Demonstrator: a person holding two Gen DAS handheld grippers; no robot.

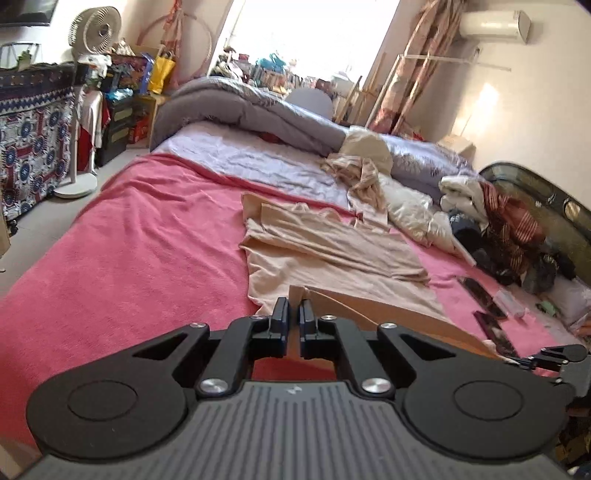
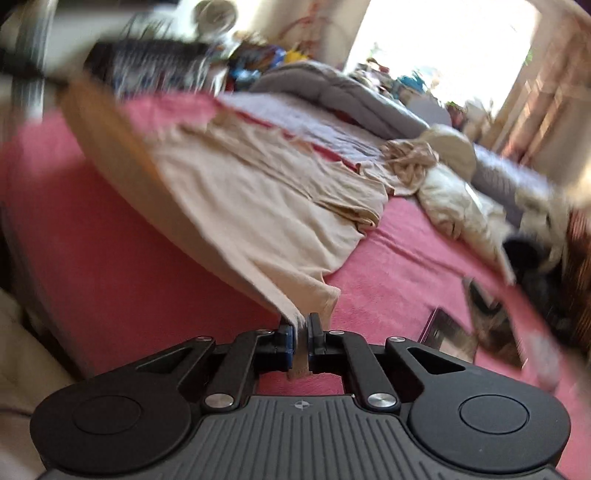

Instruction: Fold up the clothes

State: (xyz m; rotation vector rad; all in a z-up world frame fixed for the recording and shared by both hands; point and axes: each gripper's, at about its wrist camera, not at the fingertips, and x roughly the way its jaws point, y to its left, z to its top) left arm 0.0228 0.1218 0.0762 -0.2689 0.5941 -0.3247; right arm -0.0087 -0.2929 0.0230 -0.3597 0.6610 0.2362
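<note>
1. Left wrist view: a bed covered by a pink blanket [image 1: 122, 251] is seen from its near edge, with the left gripper [image 1: 293, 306] low in the foreground.
2. A beige garment [image 1: 332, 254] is spread on the blanket right of centre. Its long axis runs away from the camera, from the near hem towards a crumpled far end by the lilac sheet [image 1: 258, 162].
3. The near hem is lifted off the blanket. One corner is pinched between the nearly closed left jaws, and the raised edge stretches right to the right gripper [image 1: 554, 356], seen small at the frame edge.
4. A grey duvet [image 1: 251, 107] is rolled across the far end of the bed. A pile of clothes [image 1: 498, 221] lies at the right, and two dark flat items [image 1: 484, 306] rest on the blanket near it.
5. A white fan [image 1: 94, 31] stands on the floor at far left.
6. Right wrist view, blurred by motion: the right gripper [image 2: 303, 325] is closed on the other hem corner of the garment [image 2: 258, 192].
7. From there the taut lifted edge runs up and left towards the dark blurred left gripper [image 2: 147, 55]; the rest of the cloth trails away across the blanket [image 2: 406, 258] towards the duvet [image 2: 332, 88].
</note>
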